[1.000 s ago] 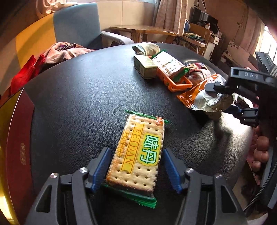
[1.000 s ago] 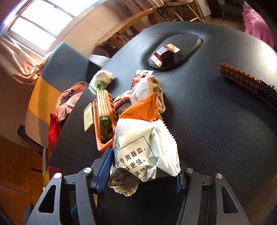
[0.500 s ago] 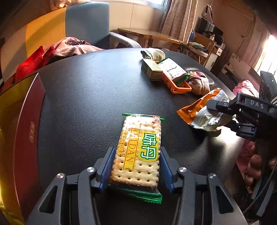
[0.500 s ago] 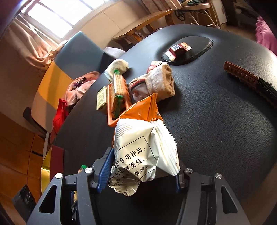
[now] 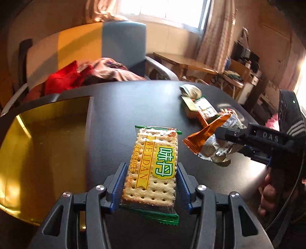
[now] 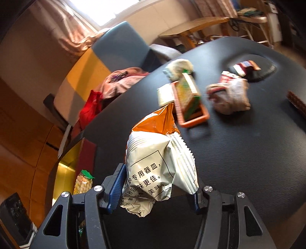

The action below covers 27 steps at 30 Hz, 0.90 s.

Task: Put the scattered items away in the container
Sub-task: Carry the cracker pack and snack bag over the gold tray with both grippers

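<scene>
Both my loads have risen off the black table. My left gripper [image 5: 151, 188] pinches the green-edged cracker packet [image 5: 153, 164], long axis pointing ahead; the gold-lined open box [image 5: 47, 149] lies just left, nearer this hand. My right gripper [image 6: 156, 188] clamps the white-and-orange snack bag [image 6: 158, 162].

A home living room: armchair [image 5: 122, 47], curtained window [image 5: 162, 11], wooden table [image 5: 183, 62].

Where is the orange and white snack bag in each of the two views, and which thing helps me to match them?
Left wrist view: the snack bag is at right of centre, between the right gripper's fingers.
Right wrist view: the bag is at lower centre, held by the same gripper.
Shared landmark: the orange tray just beyond the bag.
</scene>
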Available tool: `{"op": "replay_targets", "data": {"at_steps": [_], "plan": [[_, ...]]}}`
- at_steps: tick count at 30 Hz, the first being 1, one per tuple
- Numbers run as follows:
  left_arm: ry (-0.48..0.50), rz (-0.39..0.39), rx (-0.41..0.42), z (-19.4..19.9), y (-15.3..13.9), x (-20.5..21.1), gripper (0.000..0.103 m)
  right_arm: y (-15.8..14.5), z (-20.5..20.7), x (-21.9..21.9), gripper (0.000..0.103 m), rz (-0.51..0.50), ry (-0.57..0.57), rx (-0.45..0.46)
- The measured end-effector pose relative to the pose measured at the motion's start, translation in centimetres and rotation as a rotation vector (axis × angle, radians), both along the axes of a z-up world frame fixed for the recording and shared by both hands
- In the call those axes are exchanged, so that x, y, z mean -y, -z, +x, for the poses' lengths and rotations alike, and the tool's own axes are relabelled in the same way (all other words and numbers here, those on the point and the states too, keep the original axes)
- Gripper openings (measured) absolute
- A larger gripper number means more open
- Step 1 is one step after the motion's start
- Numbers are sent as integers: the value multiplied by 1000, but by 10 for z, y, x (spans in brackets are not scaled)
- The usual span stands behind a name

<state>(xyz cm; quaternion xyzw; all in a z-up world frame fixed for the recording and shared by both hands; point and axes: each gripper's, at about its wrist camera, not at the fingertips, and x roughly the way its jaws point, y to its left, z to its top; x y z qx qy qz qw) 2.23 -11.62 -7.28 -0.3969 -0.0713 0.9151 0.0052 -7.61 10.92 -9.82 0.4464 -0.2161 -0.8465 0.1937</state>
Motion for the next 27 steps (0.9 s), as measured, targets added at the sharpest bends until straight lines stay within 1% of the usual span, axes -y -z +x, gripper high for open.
{"op": "replay_targets", "data": {"at_steps": [6, 10, 15, 20, 23, 27], "plan": [[-153, -13, -35, 26, -15, 61, 51, -29, 8, 76, 58, -7, -181, -67], [-239, -35, -36, 37, -15, 101, 51, -43, 12, 132, 58, 0, -297, -106], [-351, -47, -20, 39, -10, 151, 51, -53, 12, 186, 58, 18, -401, -134], [-421, -59, 13, 31, 1, 183, 51, -47, 9, 238, 58, 83, -496, -129], [-449, -55, 36, 30, 10, 197, 51, -35, 8, 261, 58, 135, -541, -116], [-466, -55, 57, 33, 18, 202, 51, -23, 8, 281, 58, 186, -588, -105]]}}
